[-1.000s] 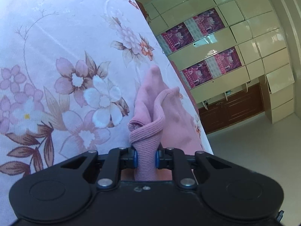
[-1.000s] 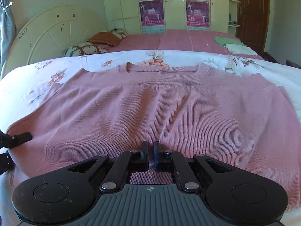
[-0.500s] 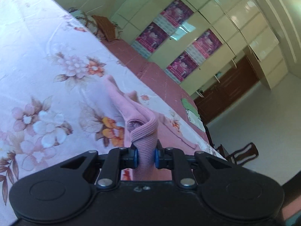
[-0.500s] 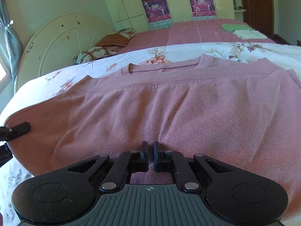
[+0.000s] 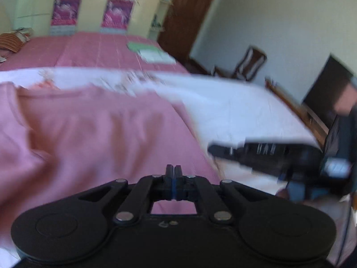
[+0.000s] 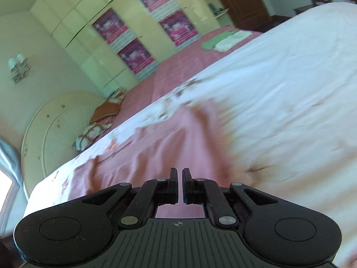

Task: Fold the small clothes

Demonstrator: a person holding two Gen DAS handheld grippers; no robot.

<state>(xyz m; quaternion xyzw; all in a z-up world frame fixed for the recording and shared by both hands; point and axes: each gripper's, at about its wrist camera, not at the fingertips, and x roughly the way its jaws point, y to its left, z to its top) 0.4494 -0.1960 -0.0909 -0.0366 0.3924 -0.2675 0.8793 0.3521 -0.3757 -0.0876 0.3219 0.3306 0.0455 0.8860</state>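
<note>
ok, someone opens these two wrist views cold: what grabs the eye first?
The pink sweater, spread over the white floral bedspread, fills the left and middle of the left wrist view. The left gripper sits shut and empty above it, with the right gripper coming in as a dark blur from the right. At the back, cream wardrobe doors with magenta posters stand out.

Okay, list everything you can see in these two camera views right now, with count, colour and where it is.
sweater: one, pink, spread on the bed
bedsheet: one, white floral, under the sweater
bedspread: one, pink, far half of bed
folded clothes: small pile, green and white, on the bedspread
pillows: two, patterned, by the headboard
posters: several, magenta, on the cream wardrobe
chair: one, dark wood, by the wall
left gripper: black, shut, empty
right gripper: black, shut, empty
</note>
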